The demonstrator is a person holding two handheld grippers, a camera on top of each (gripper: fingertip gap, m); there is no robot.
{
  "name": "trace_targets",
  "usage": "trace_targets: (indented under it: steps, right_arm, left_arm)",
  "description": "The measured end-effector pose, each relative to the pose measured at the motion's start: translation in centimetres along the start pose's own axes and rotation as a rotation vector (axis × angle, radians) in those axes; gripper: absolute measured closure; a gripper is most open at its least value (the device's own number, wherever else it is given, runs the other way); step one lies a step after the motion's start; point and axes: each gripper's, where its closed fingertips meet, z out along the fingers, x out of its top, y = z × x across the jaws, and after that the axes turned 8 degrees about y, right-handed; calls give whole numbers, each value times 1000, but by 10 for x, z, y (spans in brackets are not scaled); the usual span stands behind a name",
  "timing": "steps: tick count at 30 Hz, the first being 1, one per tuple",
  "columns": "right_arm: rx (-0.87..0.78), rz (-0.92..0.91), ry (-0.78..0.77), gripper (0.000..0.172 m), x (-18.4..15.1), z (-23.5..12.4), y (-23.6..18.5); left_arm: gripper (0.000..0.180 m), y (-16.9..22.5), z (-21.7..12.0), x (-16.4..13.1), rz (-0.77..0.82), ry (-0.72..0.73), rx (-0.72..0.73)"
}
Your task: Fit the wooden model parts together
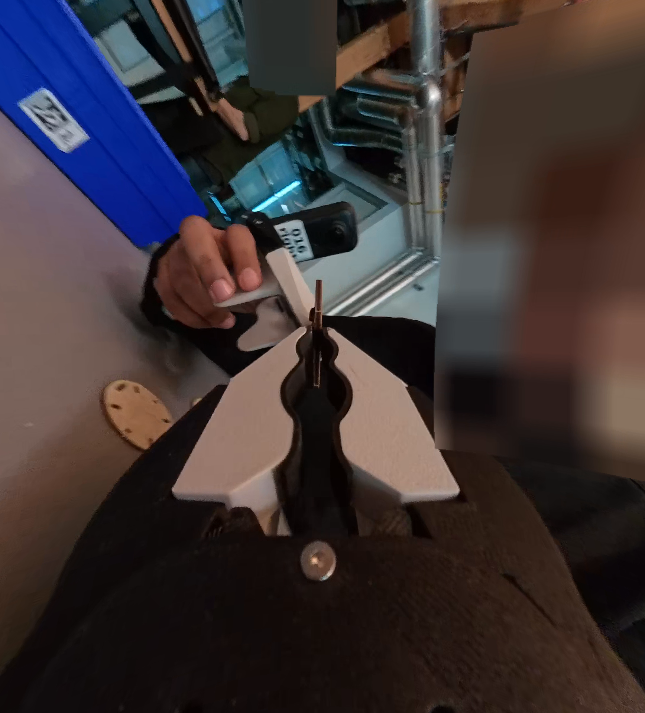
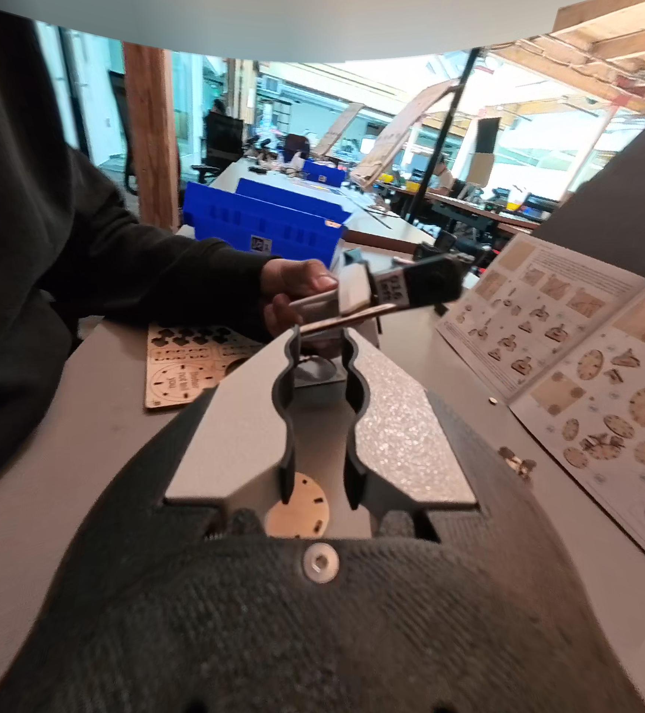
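1. Two hand-held grippers, both above the disc (image 2: 297, 509), a round wooden plate with slots lying flat on the grey table (image 2: 43, 443).
2. Left gripper (image 1: 316, 328): shut narrow on a thin wooden strip (image 1: 318, 304), pads pressed on both faces. Strip seen edge-on, one end past the fingertips, up and away from the disc.
3. Right gripper (image 2: 321, 339): jaws wide, nothing between the pads. Directly over the disc, which shows through the gap at the finger roots.
4. Strip's far end at the right gripper's left fingertip (image 2: 294, 333); whether touching, cannot tell.
5. Hand (image 1: 201, 277) on the right gripper's handle, above the disc in the left wrist view.
6. Cut-out wooden sheet (image 2: 182, 366): flat on the table, left of the disc and beyond it.
7. Open booklet (image 2: 564, 347) with pictures of wooden parts: right of the disc, well apart.
8. Blue bin (image 2: 259, 220): far beyond the disc, behind the sheet.
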Motion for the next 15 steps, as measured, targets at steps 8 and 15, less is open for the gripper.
trace_targets:
  steps: [8, 15]
  right_arm:
    - [-203, 235, 84, 148, 6, -3, 40]
    - [-289, 47, 24, 161, 0, -1, 44]
  left_arm:
    - [180, -23, -5, 15, 681, -45, 442]
    - [180, -19, 6, 12, 983, -71, 559]
